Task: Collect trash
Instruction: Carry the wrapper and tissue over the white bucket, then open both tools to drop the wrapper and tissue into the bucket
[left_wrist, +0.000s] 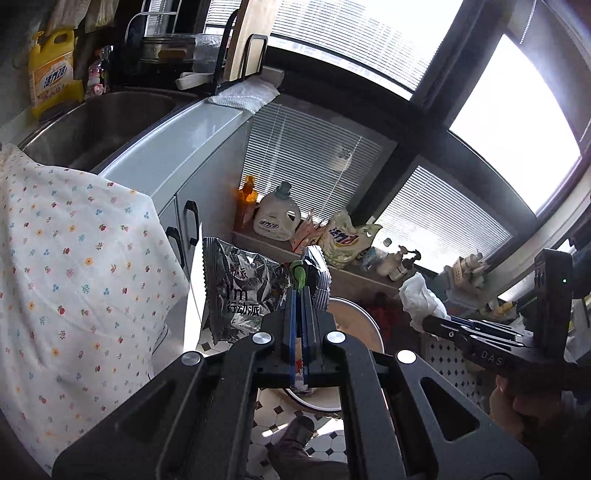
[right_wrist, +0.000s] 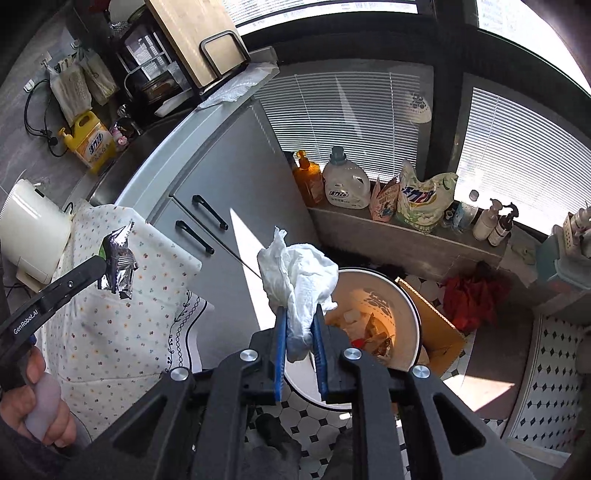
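My left gripper (left_wrist: 301, 284) is shut on a crinkled silver snack wrapper (left_wrist: 243, 291), which sticks out to the left of its closed blue pads. The right wrist view shows that wrapper (right_wrist: 120, 258) hanging at the left gripper's (right_wrist: 101, 262) tip beside the flowered cloth. A crumpled white tissue (right_wrist: 299, 273) stands up between the blue pads of my right gripper (right_wrist: 300, 310), which press on its lower part. Just behind it on the floor is a round white bin (right_wrist: 413, 306) with trash inside. In the left wrist view the right gripper (left_wrist: 424, 321) and tissue (left_wrist: 421, 295) hang right of the bin (left_wrist: 369, 325).
A grey cabinet (right_wrist: 236, 177) with black handles and a flowered tablecloth (right_wrist: 110, 332) stand to the left. A cardboard box (right_wrist: 439, 332) and red cloth (right_wrist: 469, 295) lie right of the bin. Detergent bottles (right_wrist: 345, 184) and bags line the window ledge. The floor is black-and-white tile (right_wrist: 314, 428).
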